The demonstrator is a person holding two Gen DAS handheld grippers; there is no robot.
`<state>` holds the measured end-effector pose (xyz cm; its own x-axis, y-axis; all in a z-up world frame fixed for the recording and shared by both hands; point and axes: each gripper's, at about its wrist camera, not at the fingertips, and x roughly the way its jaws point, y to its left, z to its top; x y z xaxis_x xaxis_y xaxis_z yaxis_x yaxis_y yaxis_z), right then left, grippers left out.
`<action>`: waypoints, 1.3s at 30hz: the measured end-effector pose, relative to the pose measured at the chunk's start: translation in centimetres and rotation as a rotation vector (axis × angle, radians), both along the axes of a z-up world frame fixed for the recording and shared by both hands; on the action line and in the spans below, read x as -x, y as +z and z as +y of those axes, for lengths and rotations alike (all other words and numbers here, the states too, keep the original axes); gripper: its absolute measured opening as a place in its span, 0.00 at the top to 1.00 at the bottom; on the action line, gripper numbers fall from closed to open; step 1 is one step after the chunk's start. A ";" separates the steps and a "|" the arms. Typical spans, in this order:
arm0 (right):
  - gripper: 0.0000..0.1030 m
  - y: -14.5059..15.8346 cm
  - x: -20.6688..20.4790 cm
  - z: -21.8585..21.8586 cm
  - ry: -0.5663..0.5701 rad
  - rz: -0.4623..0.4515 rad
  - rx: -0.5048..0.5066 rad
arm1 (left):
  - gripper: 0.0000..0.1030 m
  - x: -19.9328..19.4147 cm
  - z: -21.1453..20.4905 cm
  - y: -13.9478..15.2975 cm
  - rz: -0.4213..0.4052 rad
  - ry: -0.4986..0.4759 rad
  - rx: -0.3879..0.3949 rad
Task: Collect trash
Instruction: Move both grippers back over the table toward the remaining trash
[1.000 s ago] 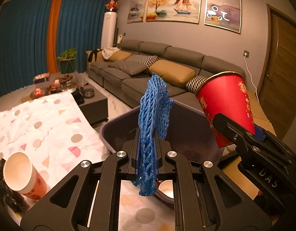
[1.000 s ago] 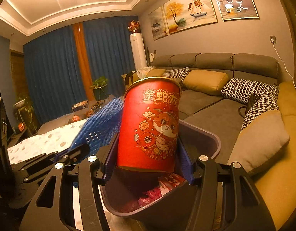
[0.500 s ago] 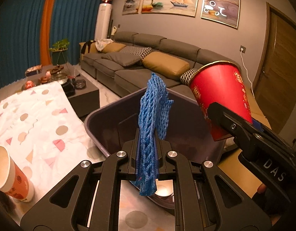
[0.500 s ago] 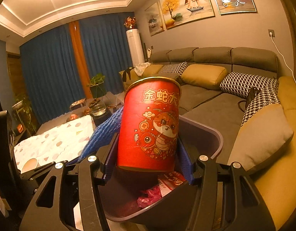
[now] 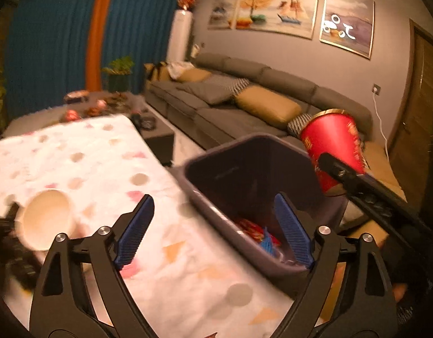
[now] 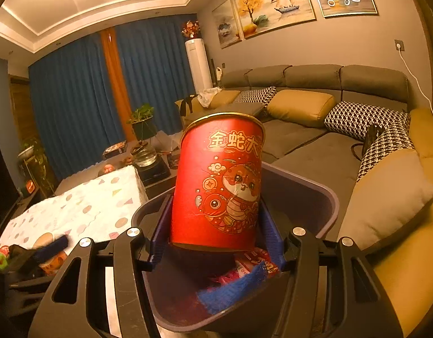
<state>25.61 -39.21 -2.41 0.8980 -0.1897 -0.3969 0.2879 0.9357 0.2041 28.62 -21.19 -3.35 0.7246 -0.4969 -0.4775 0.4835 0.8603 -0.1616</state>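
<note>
- The left gripper (image 5: 213,231) has just been opening; its jaws stand wide apart with nothing between them, over the near edge of the bin (image 5: 216,152).
- The right gripper (image 6: 216,242) grips a red paper cup (image 6: 219,186) by its lower sides, mouth up and tilted slightly, held above the bin.
- Inside the dark bin (image 6: 315,194) lies a blue foam net (image 6: 233,287) on top of red wrappers (image 6: 255,262).
- A white-lined paper cup (image 5: 46,219) stands on the patterned tablecloth (image 5: 109,169), left of the bin; blurred.
- Beyond, a low table (image 6: 148,169) carries a glass teapot (image 6: 144,153) and small dishes.
- A grey sofa (image 6: 301,132) with cushions lines the wall behind.
</note>
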 end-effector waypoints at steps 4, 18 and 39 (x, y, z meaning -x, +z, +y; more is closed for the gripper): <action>0.28 -0.1 -0.3 0.7 -0.020 0.013 0.048 | 0.12 2.4 3.2 1.7 -0.069 0.065 -0.006; 0.26 2.0 4.3 7.5 0.085 -0.066 0.083 | 0.12 7.1 17.0 2.6 -0.114 0.375 -0.041; 0.26 0.1 4.5 28.0 0.530 0.017 0.089 | 0.12 10.6 33.5 -0.9 0.018 0.669 -0.064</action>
